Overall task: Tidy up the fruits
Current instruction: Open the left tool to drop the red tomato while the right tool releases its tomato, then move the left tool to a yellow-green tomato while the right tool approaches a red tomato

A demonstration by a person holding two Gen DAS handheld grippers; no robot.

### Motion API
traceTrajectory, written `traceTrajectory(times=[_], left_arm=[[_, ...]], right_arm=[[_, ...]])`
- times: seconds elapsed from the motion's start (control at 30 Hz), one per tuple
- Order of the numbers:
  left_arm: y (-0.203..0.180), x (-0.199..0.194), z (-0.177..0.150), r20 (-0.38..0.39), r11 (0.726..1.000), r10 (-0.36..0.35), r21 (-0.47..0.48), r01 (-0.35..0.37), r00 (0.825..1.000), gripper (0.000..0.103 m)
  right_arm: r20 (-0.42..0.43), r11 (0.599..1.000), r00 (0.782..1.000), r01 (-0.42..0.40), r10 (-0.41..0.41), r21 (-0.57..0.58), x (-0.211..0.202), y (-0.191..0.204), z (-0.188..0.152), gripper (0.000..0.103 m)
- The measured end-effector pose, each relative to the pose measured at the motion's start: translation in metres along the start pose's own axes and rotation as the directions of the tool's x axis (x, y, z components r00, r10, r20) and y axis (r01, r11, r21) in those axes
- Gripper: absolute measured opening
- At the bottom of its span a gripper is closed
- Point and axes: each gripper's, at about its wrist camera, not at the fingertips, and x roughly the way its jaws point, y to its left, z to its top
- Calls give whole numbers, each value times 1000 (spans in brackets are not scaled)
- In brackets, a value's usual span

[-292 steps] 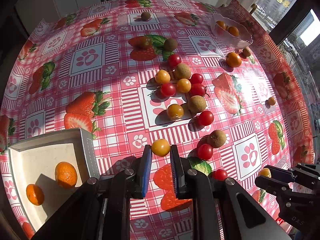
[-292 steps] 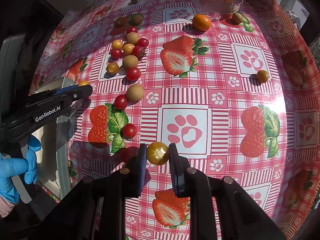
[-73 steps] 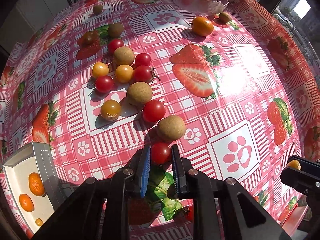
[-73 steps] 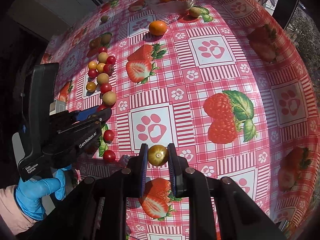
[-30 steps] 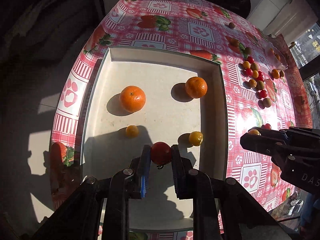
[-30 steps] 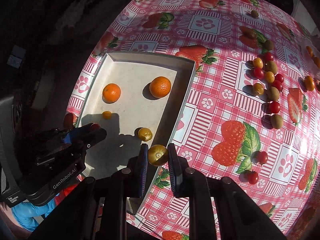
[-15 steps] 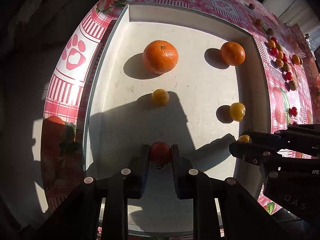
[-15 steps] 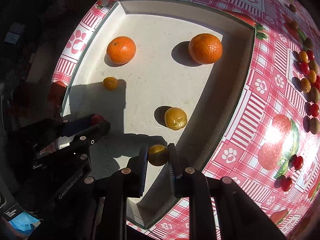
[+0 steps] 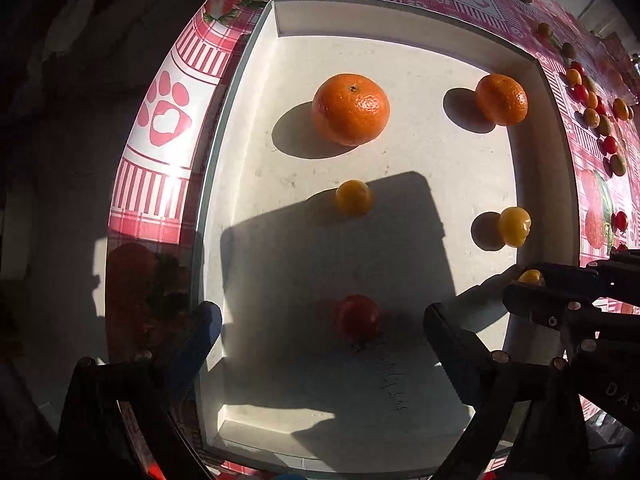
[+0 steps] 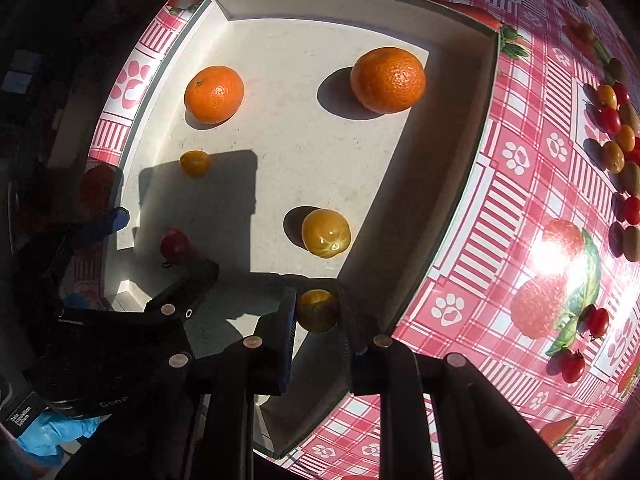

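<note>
A white tray point(image 9: 248, 80) holds two oranges point(image 9: 351, 109) point(image 9: 501, 99), two yellow tomatoes point(image 9: 354, 197) point(image 9: 515, 226) and a red tomato point(image 9: 357, 317). My left gripper point(image 9: 320, 320) is open wide, with the red tomato lying free on the tray floor between its fingers. My right gripper point(image 10: 318, 310) is shut on a yellow tomato point(image 10: 317, 310) over the tray's near right wall point(image 10: 400, 220); it shows at the right of the left wrist view point(image 9: 530, 277). The red tomato also shows in the right wrist view point(image 10: 175, 245).
The red checked tablecloth point(image 10: 500, 208) carries a cluster of red, yellow and brown small fruits point(image 10: 618, 148) at the right. Three more red tomatoes point(image 10: 582, 340) lie on a printed strawberry. The table edge point(image 9: 132, 160) drops off left of the tray.
My left gripper has opened and let the red tomato go onto the tray floor. My right gripper, still holding the yellow tomato, has moved closer over the tray's right wall.
</note>
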Motion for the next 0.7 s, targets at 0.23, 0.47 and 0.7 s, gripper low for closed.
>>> traceTrajectory(times=[0.23, 0.47, 0.7], left_arm=[[-3, -7, 6, -4, 1000, 14, -18, -14, 1000, 101], [-26, -10, 15, -45, 997, 42, 71, -39, 998, 101], [-54, -38, 28, -14, 994, 2, 113, -1, 1000, 101]], right_arm=[[61, 997, 996, -71, 71, -2, -29, 0, 7, 82], [124, 999, 992, -30, 29, 14, -64, -8, -10, 83], [150, 981, 988, 20, -49, 191, -87, -77, -55, 83]])
